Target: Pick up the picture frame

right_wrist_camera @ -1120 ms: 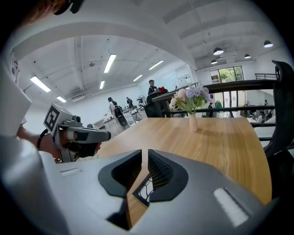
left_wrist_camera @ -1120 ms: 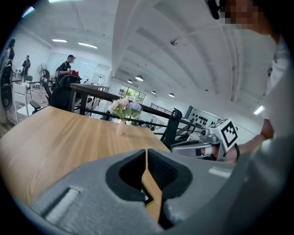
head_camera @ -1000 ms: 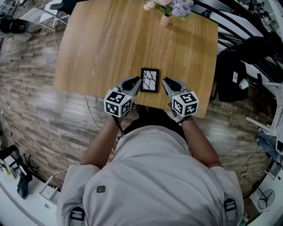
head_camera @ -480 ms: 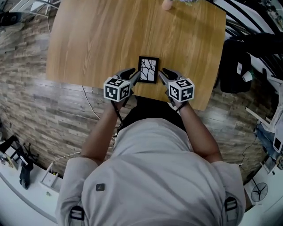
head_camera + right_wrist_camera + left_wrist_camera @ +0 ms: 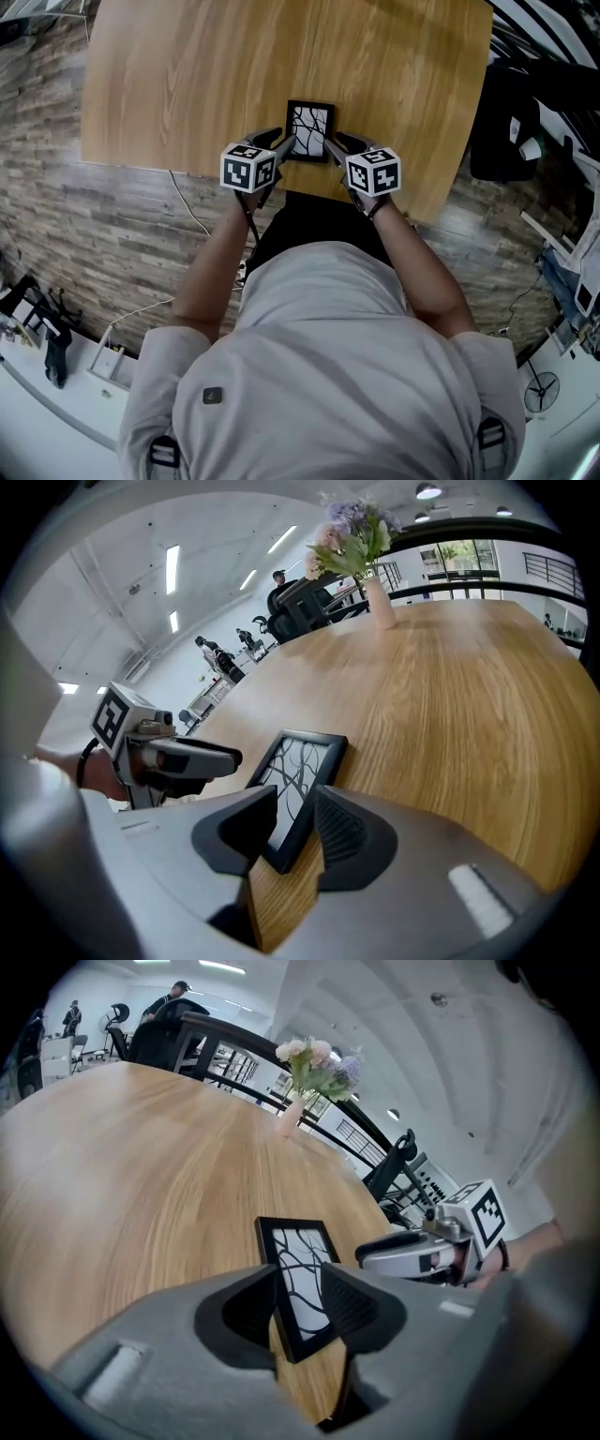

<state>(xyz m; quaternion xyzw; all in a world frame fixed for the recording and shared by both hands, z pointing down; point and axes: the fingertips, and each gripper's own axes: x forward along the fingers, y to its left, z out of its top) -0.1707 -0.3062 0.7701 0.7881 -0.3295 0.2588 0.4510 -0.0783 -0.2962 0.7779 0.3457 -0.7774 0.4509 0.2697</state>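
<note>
As you look down in the head view, the picture frame (image 5: 309, 129) lies flat on the wooden worktop (image 5: 187, 75). It sits in the upper middle of that view, close to the worktop's near edge. Your left gripper (image 5: 284, 143) meets it at the lower left corner and your right gripper (image 5: 331, 143) at the lower right corner, so the frame sits between the two.

In the left gripper view, low in the centre, the jaws stand a little apart. The frame's near corner and black border show in the gap between them. The right-hand jaw covers part of the white picture with its dark branching lines. The jaws are not pressed together, and you cannot tell from this view whether either one bears on the frame. Your right gripper shows at the right of that view, just beside the frame's far side.

In the right gripper view the jaws are likewise part open, with the frame's near corner lying in the gap, low in the centre. Your left gripper appears at the left of that view, its tip close to the frame. A vase of flowers (image 5: 380, 602) stands near the top centre, well apart from the frame.
</note>
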